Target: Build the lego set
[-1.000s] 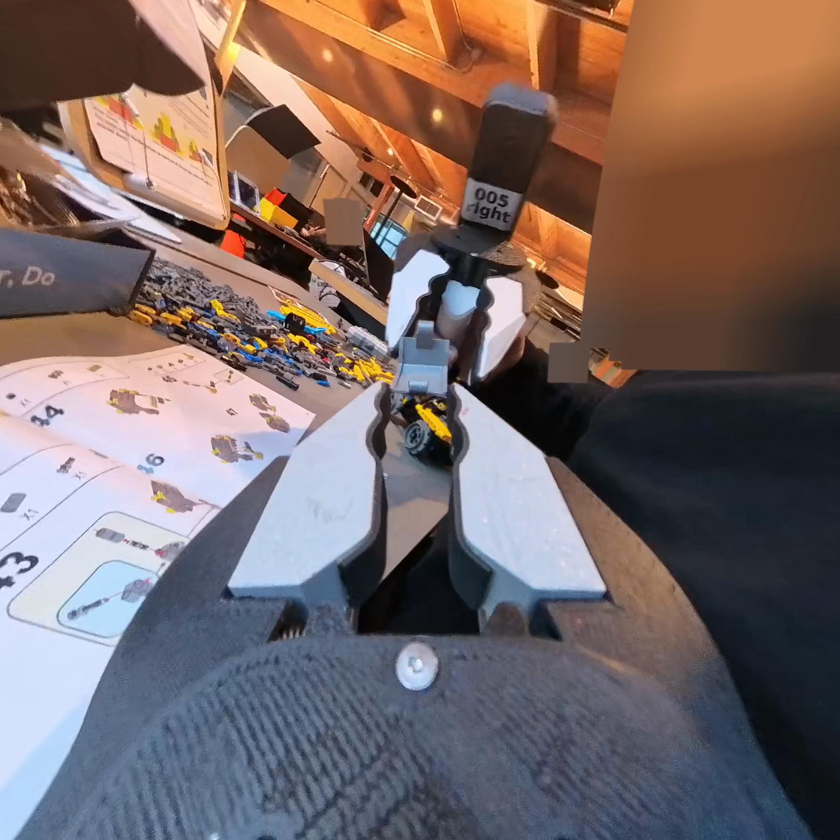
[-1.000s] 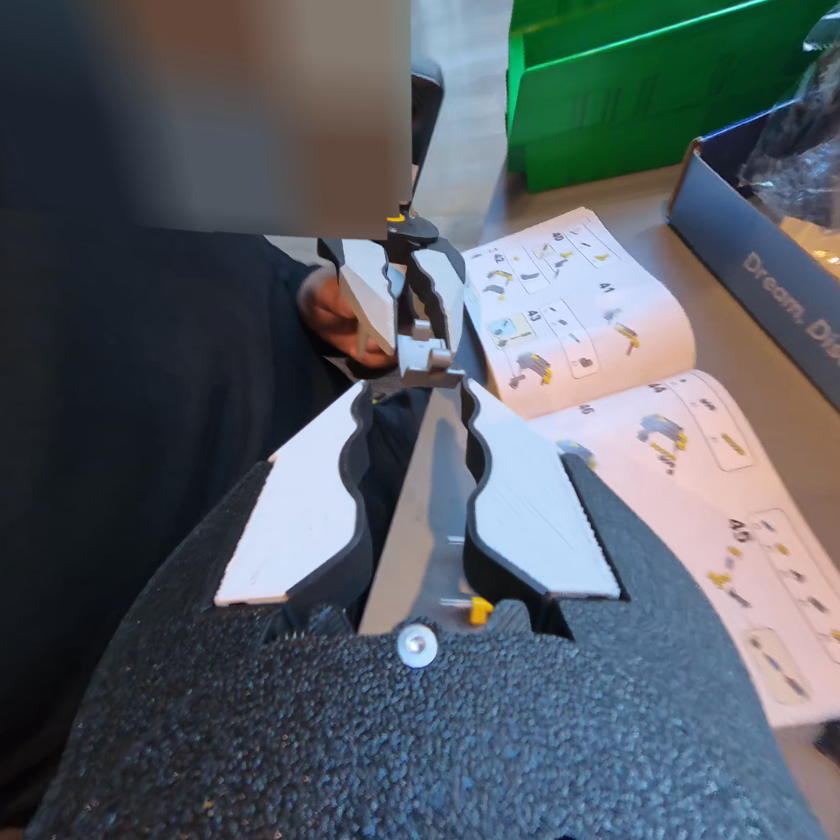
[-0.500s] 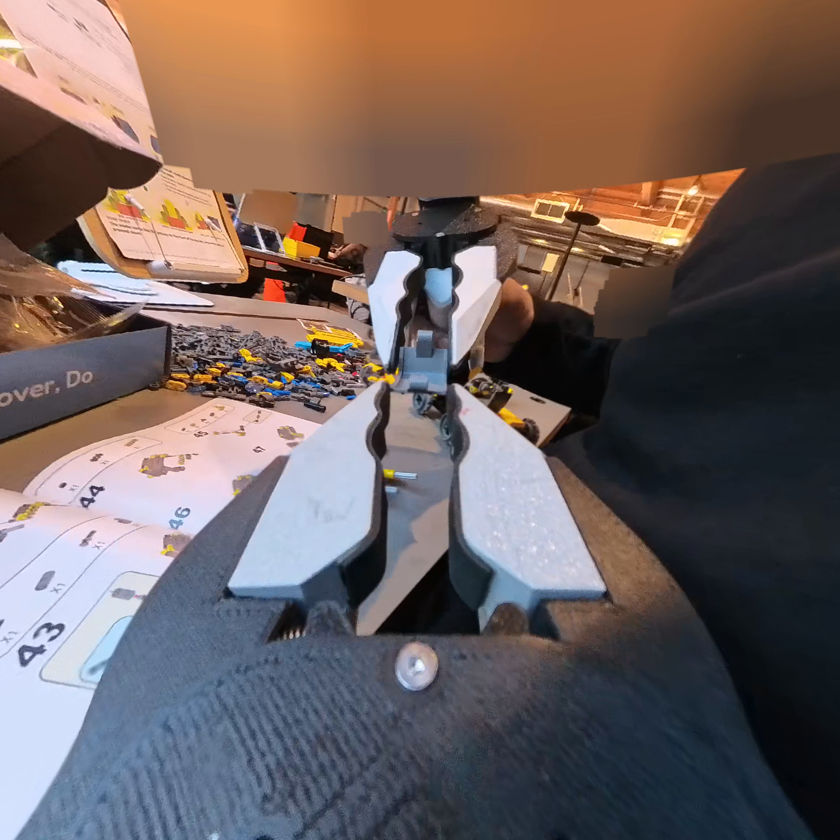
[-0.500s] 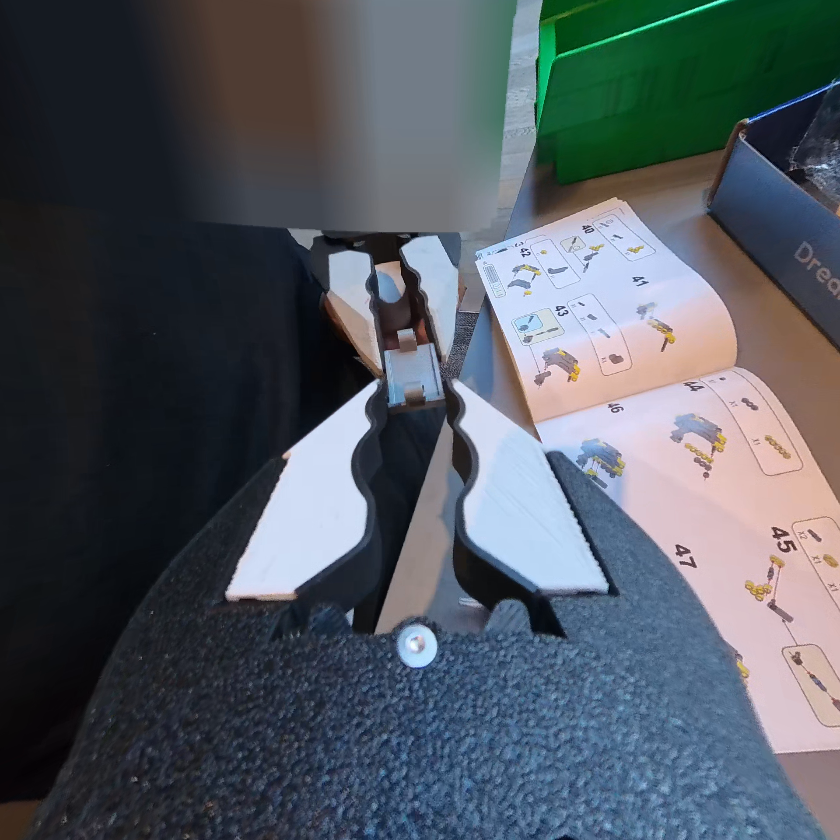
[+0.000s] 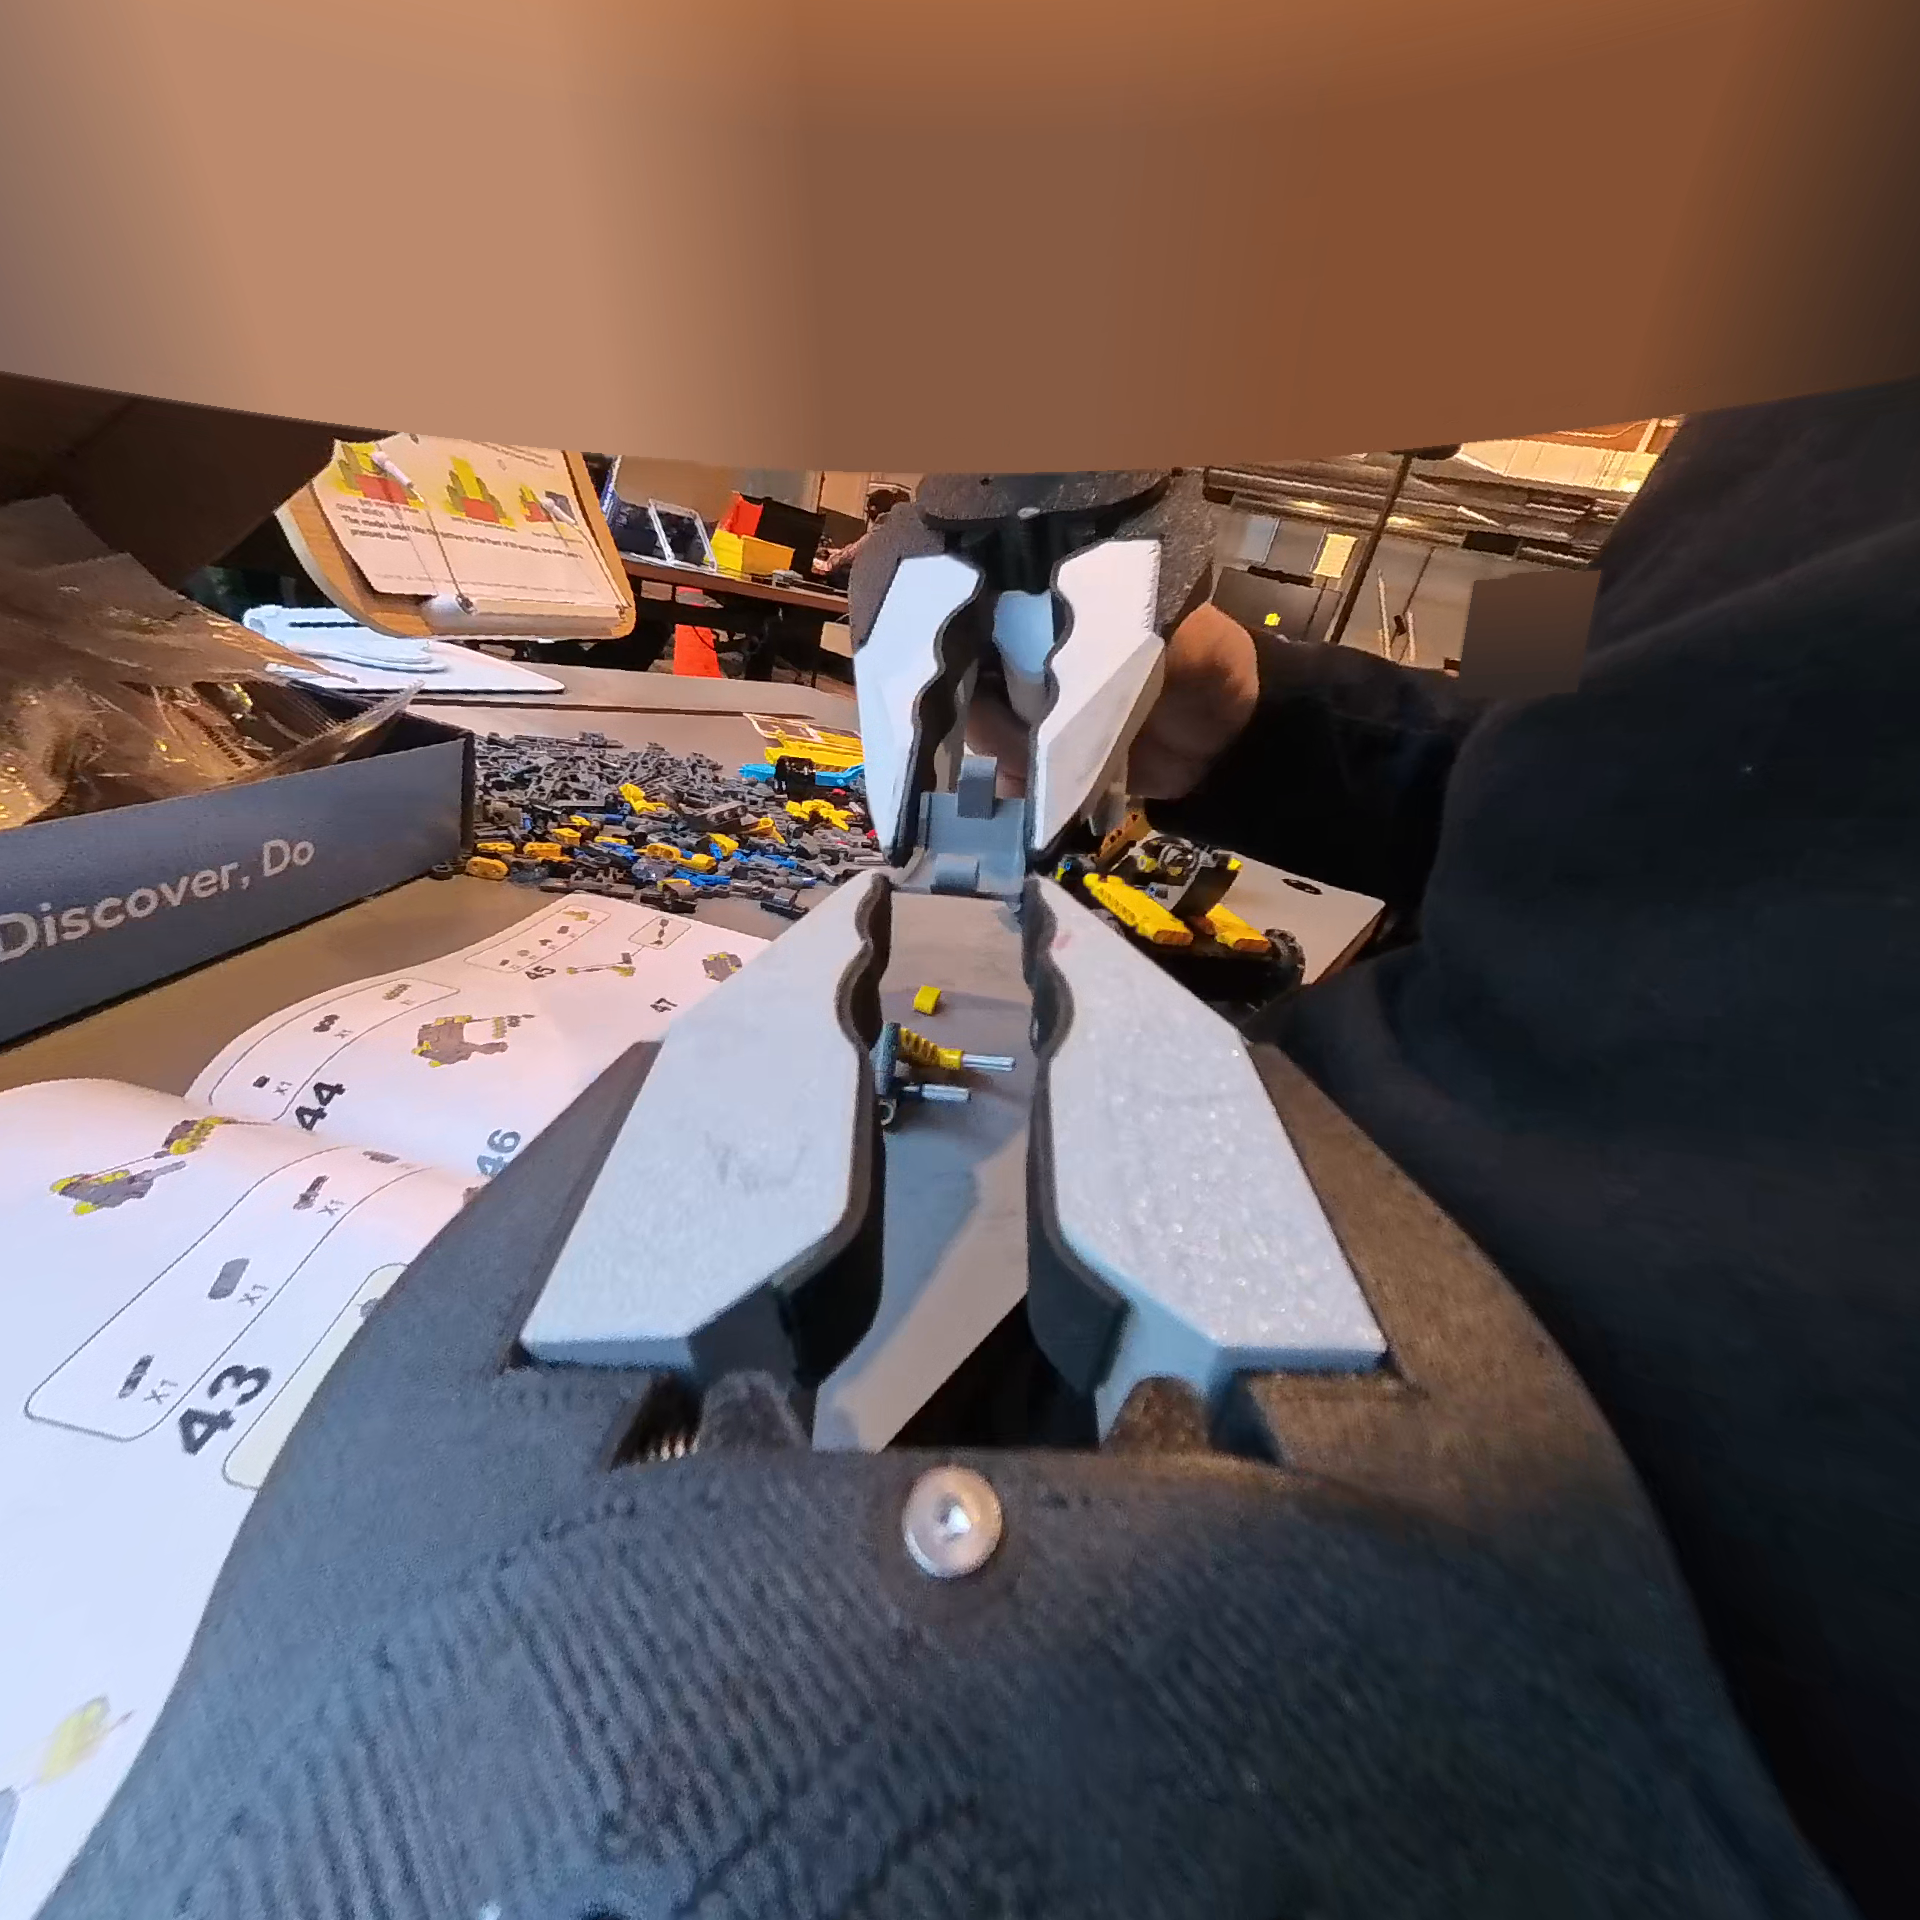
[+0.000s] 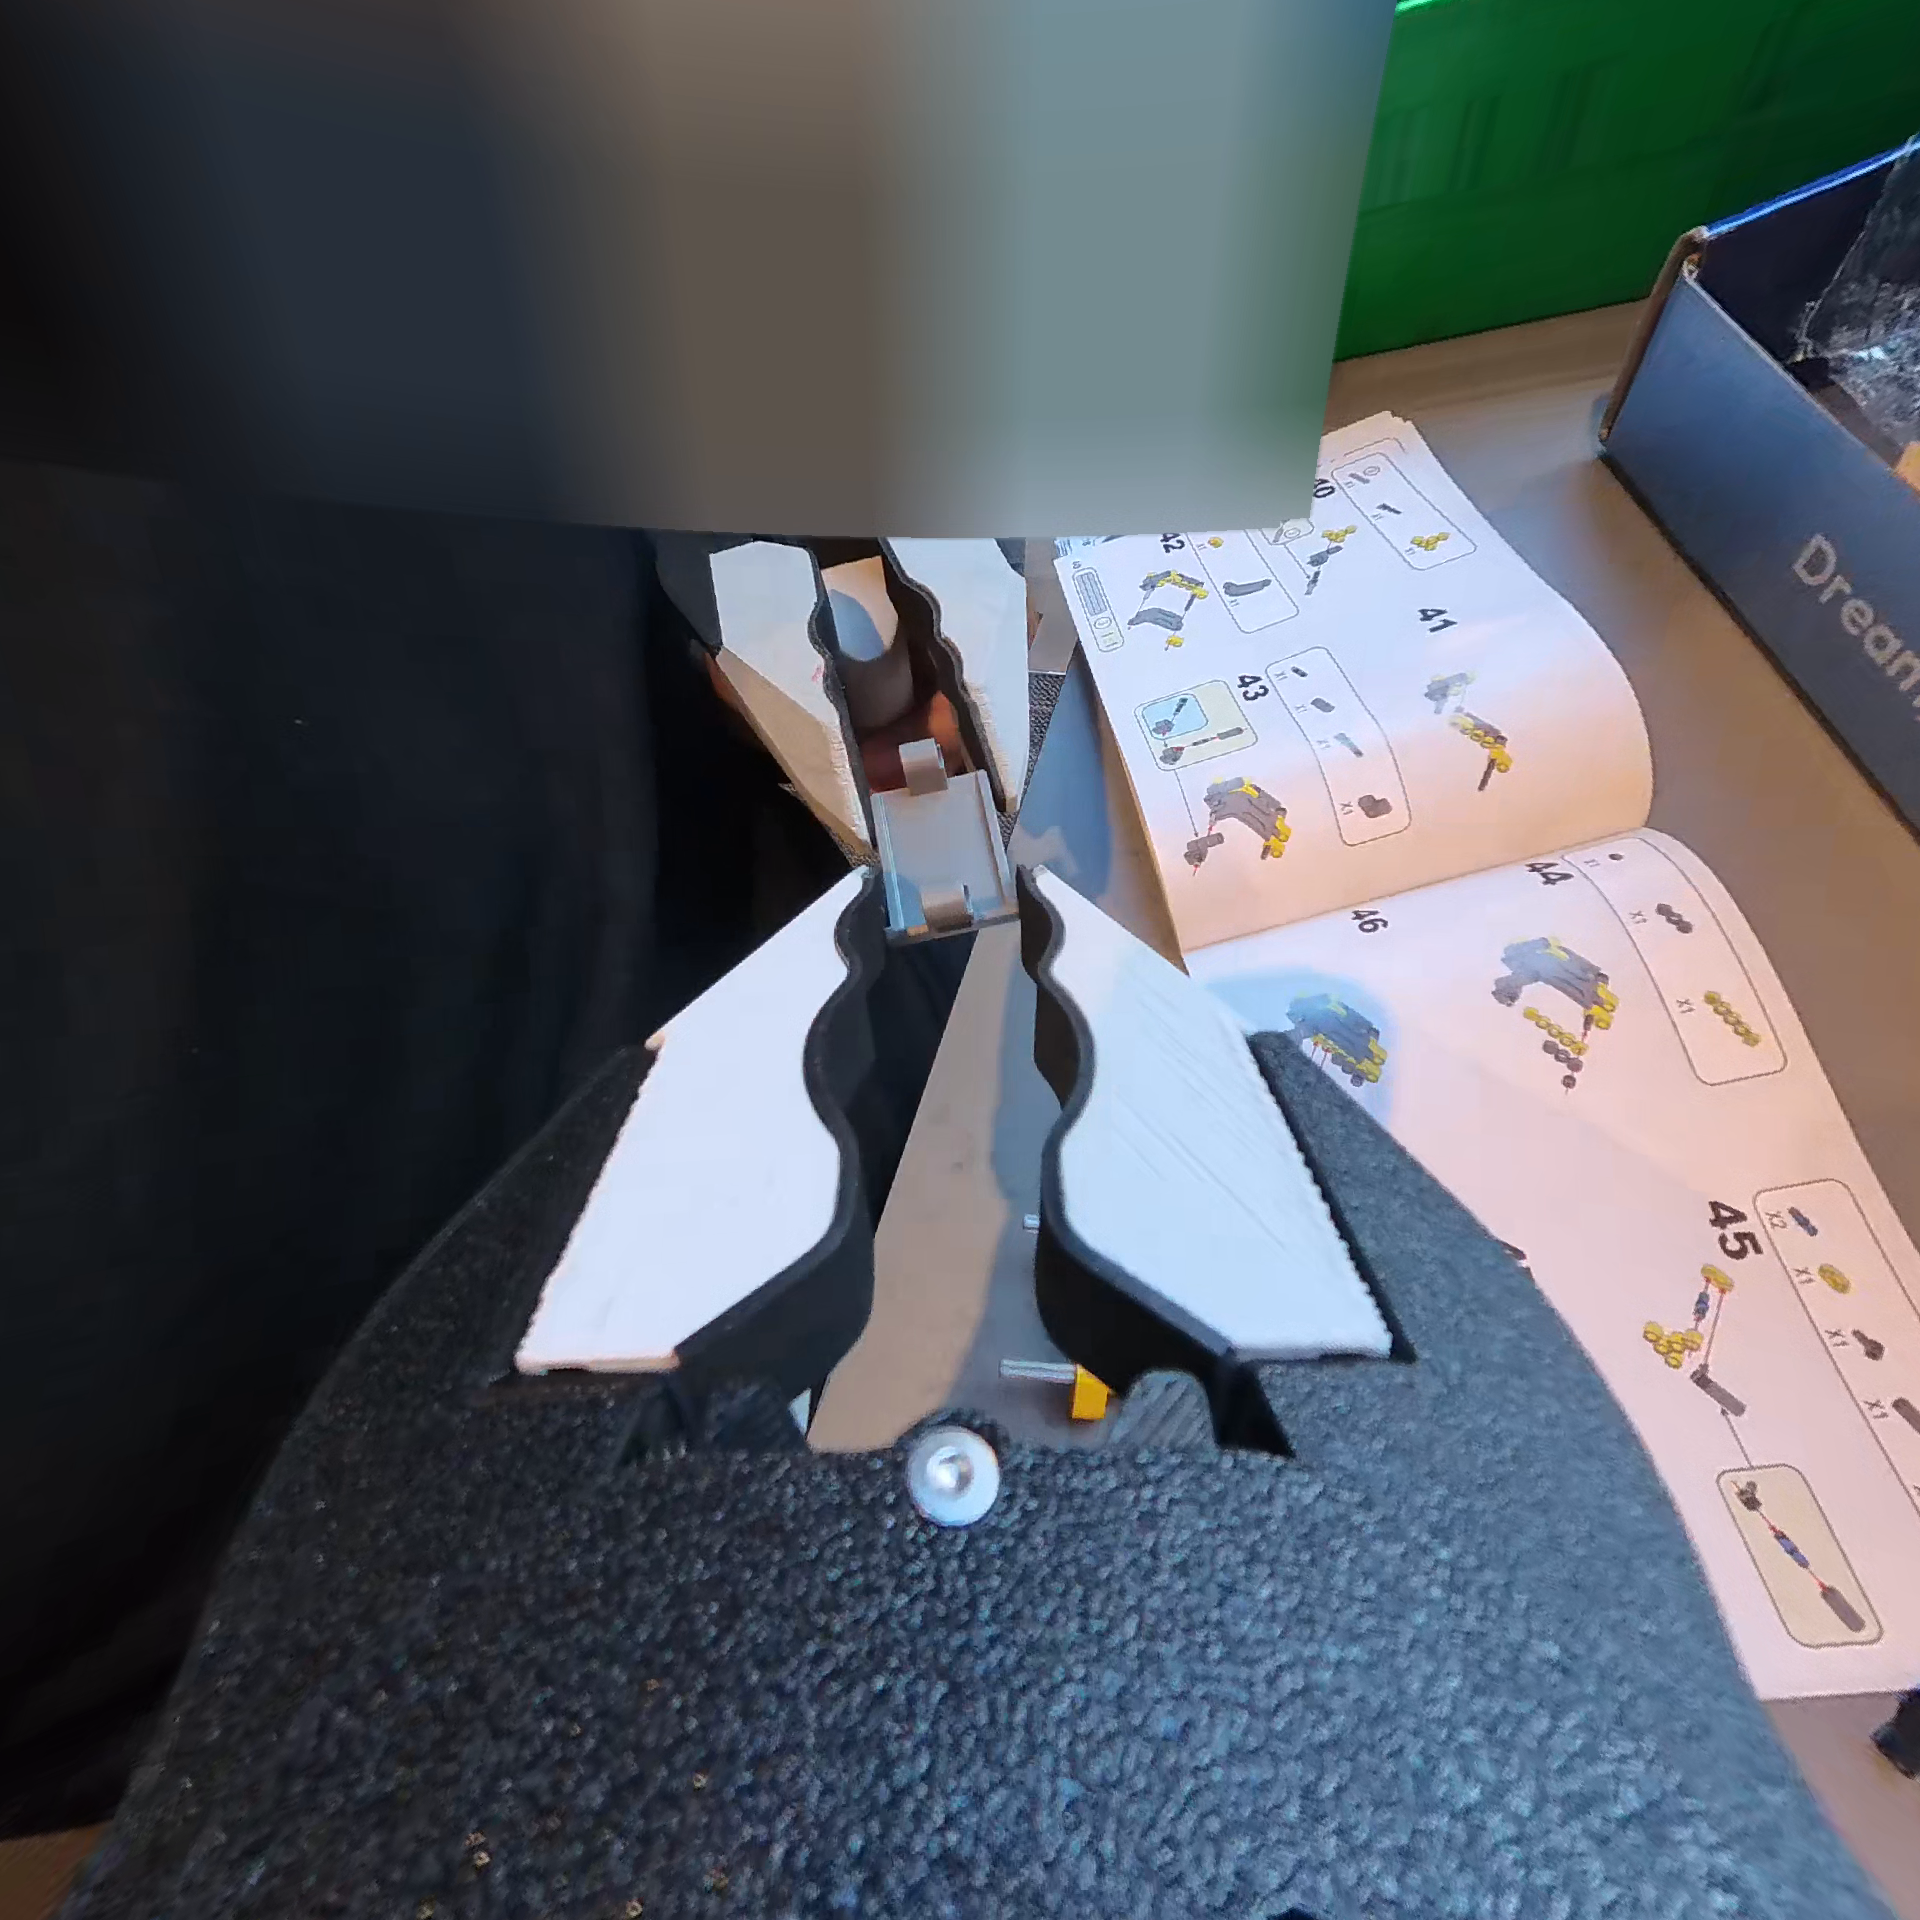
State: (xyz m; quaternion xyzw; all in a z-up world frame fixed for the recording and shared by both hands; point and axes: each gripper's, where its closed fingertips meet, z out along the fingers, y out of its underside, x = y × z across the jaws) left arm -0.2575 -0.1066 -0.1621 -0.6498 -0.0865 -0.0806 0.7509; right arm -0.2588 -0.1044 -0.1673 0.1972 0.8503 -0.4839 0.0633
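A small grey plastic piece [image 5: 977, 868] hangs in the air between my two grippers, which face each other tip to tip. My left gripper [image 5: 956, 891] is shut on its near end. My right gripper [image 5: 966, 826] comes in from the far side and is shut on the other end, with a hand [image 5: 1195, 696] behind it. In the right wrist view my right gripper [image 6: 943, 885] grips the same grey piece [image 6: 940, 847], and the left gripper [image 6: 935, 816] holds it from beyond. Small yellow and grey pins [image 5: 930, 1055] lie on the table below.
An open instruction booklet [image 5: 312, 1091] [image 6: 1455, 935] lies on the grey table. A dark blue box [image 5: 208, 883] [image 6: 1787, 540] stands beside it. There is also a pile of small parts [image 5: 644, 821], a yellow and black model [image 5: 1174, 894], green bins [image 6: 1610, 156], and a person's dark clothing [image 5: 1662, 1039]. Left and right tips are no more than a few centimetres apart.
Both grippers have tilted down toward the table with the grey piece still held between them. The left view now shows the tabletop and loose pins instead of the ceiling.
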